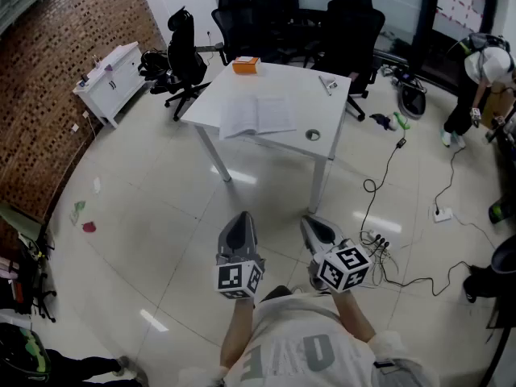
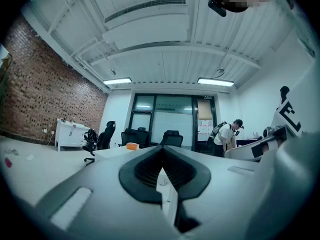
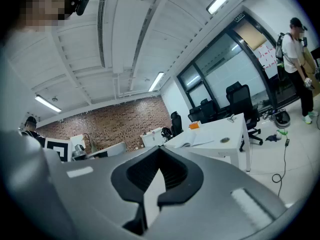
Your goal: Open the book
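Hanging at the bottom middle of the head view, the left gripper (image 1: 241,218) was pinched closed on nothing. Book (image 1: 258,115) lay already open on the white table (image 1: 322,103), upper middle, well away. Right gripper (image 1: 311,222), just right of it, same deal: closed, empty.

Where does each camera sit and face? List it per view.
Head view: on the person's head, looking down at the table and open book; left hand-held gripper, right hand-held gripper, forearms show.
Left gripper view: rides the left one, level, toward chairs; shut jaws show.
Right gripper view: likewise, toward table, brick wall.
Shared: all show the table.
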### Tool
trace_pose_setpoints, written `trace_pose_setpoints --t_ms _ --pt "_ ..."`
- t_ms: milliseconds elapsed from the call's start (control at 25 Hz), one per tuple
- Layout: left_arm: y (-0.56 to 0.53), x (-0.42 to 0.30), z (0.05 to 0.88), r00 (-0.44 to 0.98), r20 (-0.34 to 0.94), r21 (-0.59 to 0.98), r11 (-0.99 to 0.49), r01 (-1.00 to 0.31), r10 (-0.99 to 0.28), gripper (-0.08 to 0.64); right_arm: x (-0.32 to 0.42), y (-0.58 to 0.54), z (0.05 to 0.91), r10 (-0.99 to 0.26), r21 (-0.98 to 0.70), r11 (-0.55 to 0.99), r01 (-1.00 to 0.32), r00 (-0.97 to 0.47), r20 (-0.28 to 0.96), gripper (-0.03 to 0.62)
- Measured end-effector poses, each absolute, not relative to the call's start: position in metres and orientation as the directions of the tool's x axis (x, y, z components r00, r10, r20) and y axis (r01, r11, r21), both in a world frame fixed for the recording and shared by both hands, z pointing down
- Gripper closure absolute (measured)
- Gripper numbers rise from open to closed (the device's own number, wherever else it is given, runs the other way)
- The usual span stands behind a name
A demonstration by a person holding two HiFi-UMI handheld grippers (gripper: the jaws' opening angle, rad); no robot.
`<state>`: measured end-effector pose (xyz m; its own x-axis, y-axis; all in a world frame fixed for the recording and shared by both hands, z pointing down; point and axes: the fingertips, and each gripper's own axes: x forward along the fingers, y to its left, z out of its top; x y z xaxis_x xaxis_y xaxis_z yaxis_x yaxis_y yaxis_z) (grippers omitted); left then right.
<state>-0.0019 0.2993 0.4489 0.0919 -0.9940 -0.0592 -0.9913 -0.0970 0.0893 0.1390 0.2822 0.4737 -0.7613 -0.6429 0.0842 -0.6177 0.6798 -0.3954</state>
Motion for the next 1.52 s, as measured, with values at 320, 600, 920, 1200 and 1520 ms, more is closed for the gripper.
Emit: trace_pose_setpoints --t_ms 320,600,920,1200,1520 --pt "0.299 -0.004 0.451 0.084 -0.061 0.089 -0.089 -0.992 -0.995 0.541 0.137 0.283 0.478 -0.633 -0.406 0.687 -0.603 -0.771 0.073 0.591" --pt "0.297 0.002 0.454 0.084 -0.052 0.094 -0.088 -0.992 -0.995 0.541 0.141 0.281 0.478 -0.624 -0.419 0.692 -0.587 -0.779 0.061 0.589" --pt "0.298 -0.007 0.465 0.063 -0.017 0.107 -0.064 -0.992 -0.998 0.541 0.135 0.276 0.489 -0.612 -0.471 0.672 -0.571 -0.787 0.081 0.589" --pt "0.282 -0.019 0.486 0.04 0.023 0.137 -0.036 -0.99 -0.999 0.542 0.13 0.27 0.512 -0.591 -0.497 0.655 -0.569 -0.796 0.133 0.589" --pt "0.233 -0.028 0.494 0.053 0.028 0.13 -0.049 -0.99 -0.998 0.541 0.112 0.216 0.519 -0.601 -0.475 0.654 -0.589 -0.786 0.146 0.589"
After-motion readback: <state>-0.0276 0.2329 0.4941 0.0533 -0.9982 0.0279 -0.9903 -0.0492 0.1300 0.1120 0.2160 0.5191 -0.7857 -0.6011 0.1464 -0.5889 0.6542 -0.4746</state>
